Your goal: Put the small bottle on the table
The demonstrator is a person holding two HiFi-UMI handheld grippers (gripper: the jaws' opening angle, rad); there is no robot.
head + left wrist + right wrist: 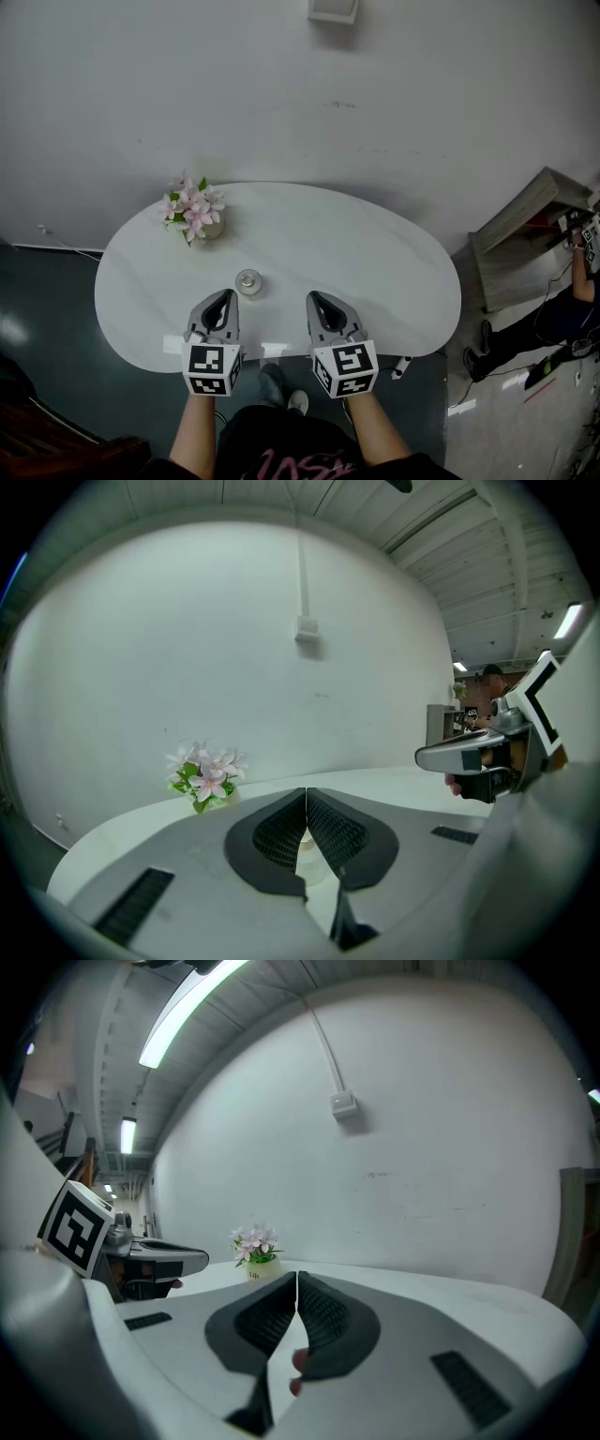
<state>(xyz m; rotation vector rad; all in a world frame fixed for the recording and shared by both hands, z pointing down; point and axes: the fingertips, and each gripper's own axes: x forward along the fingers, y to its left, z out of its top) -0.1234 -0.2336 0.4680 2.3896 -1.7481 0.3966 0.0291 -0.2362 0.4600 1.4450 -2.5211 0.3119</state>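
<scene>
The small bottle point(248, 281), clear with a round silvery cap, stands upright on the white table point(375, 253) near its front edge. My left gripper point(226, 293) hovers just to the bottle's near left, with its tips beside the bottle and apart from it. Its jaws are shut with nothing between them. In the left gripper view the jaws point(306, 791) meet, and a pale bit of the bottle point(309, 860) shows below them. My right gripper point(312, 296) hangs to the bottle's right, shut and empty point(297, 1275).
A small pot of pink flowers point(195, 214) stands at the table's back left, near the white wall. A wooden cabinet point(525, 234) and a seated person point(577, 309) are on the floor to the right. The person's feet point(281, 394) show under the table's front edge.
</scene>
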